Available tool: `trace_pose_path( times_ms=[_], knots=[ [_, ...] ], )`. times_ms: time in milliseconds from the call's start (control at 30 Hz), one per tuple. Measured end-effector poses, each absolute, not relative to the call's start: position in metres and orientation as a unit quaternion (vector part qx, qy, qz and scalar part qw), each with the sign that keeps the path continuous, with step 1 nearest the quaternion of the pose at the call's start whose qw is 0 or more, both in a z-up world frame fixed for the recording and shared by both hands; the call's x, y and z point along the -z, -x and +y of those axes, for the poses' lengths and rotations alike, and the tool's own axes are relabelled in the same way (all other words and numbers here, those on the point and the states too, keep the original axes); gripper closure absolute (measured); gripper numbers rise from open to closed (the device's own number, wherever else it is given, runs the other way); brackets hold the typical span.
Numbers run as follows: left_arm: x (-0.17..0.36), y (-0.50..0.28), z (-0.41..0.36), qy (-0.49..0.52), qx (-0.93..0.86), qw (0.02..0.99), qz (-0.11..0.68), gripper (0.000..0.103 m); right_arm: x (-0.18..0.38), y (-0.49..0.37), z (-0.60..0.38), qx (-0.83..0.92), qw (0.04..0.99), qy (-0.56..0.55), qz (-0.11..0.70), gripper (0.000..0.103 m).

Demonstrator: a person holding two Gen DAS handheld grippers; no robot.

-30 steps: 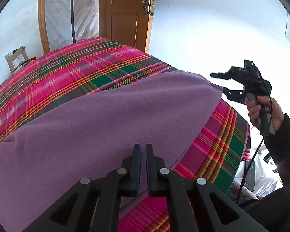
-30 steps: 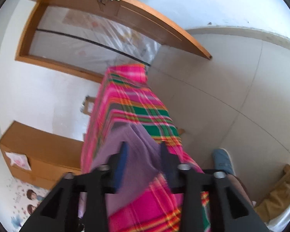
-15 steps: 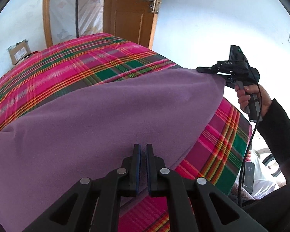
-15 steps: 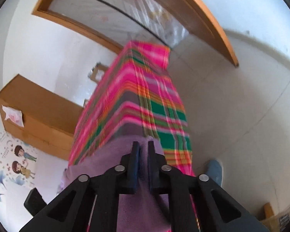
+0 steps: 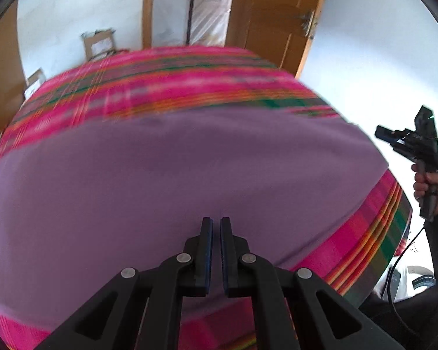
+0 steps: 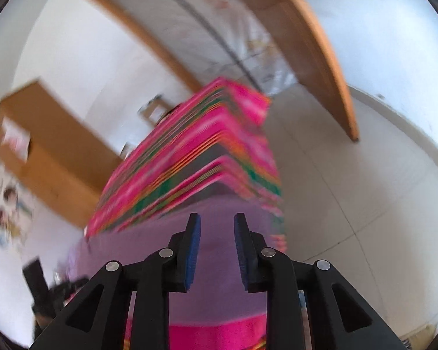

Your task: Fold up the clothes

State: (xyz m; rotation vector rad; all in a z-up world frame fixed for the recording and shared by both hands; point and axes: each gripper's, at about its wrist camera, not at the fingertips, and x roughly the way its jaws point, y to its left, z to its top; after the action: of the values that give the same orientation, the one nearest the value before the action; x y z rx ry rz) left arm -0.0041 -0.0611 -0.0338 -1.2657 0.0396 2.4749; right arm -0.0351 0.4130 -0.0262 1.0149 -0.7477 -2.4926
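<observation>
Lying spread flat on a bed's pink plaid blanket [image 5: 172, 81], a purple garment [image 5: 172, 175] covers most of the near side. Above it, the left gripper [image 5: 216, 224] has its fingers nearly together, and no cloth can be seen pinched between them. Off the bed's right edge, a hand [image 5: 429, 188] holds the right gripper [image 6: 217, 224] (jaws opening, nothing between them) clear of the garment. Behind stands a wooden door [image 5: 277, 14].
</observation>
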Motion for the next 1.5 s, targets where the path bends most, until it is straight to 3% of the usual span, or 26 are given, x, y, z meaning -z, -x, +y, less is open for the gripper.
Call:
trace_pose_path(
  times_ms=[333,533,600,633,767,967,1133,1500],
  knots=[
    [0.03,-0.019,-0.06,0.438,-0.875,0.208,0.008,0.098,0.012,0.034,0.263,0.883,0.265,-0.377,-0.092,0.078],
    [0.029,0.004,-0.047,0.432,-0.878,0.207,0.005,0.098,0.018,0.079,0.188,0.872,0.279,-0.401,-0.042,0.078],
    [0.035,0.005,-0.046,0.439,-0.874,0.209,0.007,0.098,0.025,0.097,0.174,0.87,0.264,-0.416,-0.021,0.082],
    [0.035,0.002,-0.047,0.436,-0.875,0.209,0.009,0.097,0.029,0.105,0.171,0.87,0.251,-0.424,-0.012,0.091],
    [0.023,0.013,-0.054,0.427,-0.883,0.194,0.01,0.097,0.017,0.114,0.181,0.884,0.211,-0.417,-0.008,0.085],
    [0.002,0.068,-0.075,0.4,-0.909,0.12,0.001,0.097,0.004,0.102,0.152,0.873,0.276,-0.402,-0.002,0.085],
    [0.03,0.118,-0.096,0.453,-0.887,0.08,-0.02,0.097,0.016,0.107,0.125,0.857,0.295,-0.422,0.015,0.085],
    [0.031,0.064,-0.118,0.43,-0.9,0.072,-0.03,0.097,0.022,0.081,0.177,0.876,0.226,-0.427,0.006,0.085]
  ],
)
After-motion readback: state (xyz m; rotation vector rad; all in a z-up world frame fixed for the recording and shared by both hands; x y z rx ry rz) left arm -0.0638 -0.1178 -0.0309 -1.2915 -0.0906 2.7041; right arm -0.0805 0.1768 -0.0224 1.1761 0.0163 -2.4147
